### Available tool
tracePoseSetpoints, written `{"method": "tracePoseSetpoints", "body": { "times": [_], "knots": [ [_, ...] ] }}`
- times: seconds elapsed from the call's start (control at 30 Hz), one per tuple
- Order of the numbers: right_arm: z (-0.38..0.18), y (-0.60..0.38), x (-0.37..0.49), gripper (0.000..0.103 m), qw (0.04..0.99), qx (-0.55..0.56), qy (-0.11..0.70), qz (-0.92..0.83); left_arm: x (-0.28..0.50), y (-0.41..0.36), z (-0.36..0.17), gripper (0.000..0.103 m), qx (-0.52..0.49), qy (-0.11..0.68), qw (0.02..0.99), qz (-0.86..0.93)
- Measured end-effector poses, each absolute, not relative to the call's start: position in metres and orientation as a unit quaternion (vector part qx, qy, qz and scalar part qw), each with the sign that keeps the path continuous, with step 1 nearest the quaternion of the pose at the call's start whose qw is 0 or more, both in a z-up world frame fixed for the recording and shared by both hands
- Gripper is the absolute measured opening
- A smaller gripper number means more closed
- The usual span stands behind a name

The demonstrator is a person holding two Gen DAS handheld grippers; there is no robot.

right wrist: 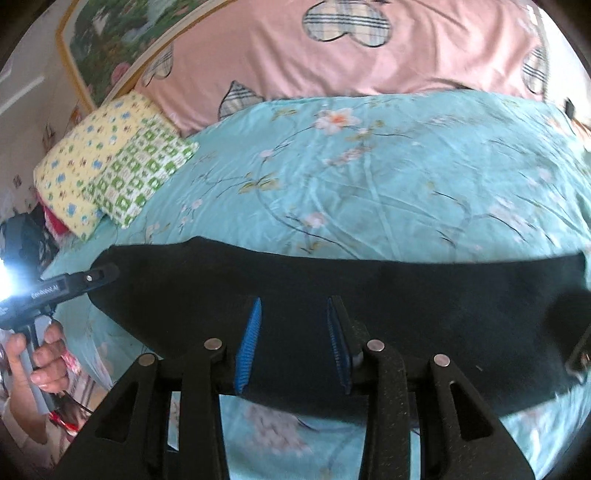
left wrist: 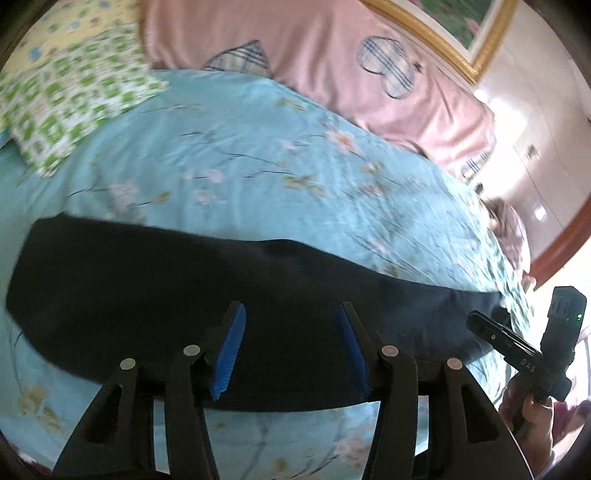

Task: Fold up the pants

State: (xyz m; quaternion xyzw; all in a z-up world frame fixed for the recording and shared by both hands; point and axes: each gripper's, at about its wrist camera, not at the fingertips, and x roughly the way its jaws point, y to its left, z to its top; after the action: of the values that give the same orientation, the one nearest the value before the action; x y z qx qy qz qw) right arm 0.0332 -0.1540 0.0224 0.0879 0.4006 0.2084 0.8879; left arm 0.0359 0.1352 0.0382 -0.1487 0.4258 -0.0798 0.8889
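On floral bedspread (left wrist: 258, 155), dark pants (left wrist: 184, 295), both tongs (left wrist: 291, 354) parted.

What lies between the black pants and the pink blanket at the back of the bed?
Only the bare turquoise floral bedcover lies between the black pants and the pink blanket. The right wrist view shows it best.

A wide bed under a turquoise floral cotton cover (right wrist: 369, 184) is filling the room. A pink quilt with plaid patches (right wrist: 332, 55) is lying at its head, beside yellow and green patterned pillows (right wrist: 110, 166). A gold-framed painting (left wrist: 461, 29) is hanging on the pale wall; daylight is glaring in.
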Motion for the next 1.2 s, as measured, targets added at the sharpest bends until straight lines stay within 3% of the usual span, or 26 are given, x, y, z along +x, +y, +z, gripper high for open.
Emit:
{"method": "tracePoseSetpoints", "body": {
  "times": [0.13,1.2],
  "knots": [
    [0.026,-0.177,0.018,0.046,0.896,0.105,0.389,0.186,0.047,0.102,0.042,0.054,-0.127,0.433,0.886,-0.111],
    [-0.008,-0.335,-0.037,0.047,0.884,0.287,0.369,-0.008,0.124,-0.131,0.051,0.064,0.043,0.477,0.810,-0.337]
  ]
}}
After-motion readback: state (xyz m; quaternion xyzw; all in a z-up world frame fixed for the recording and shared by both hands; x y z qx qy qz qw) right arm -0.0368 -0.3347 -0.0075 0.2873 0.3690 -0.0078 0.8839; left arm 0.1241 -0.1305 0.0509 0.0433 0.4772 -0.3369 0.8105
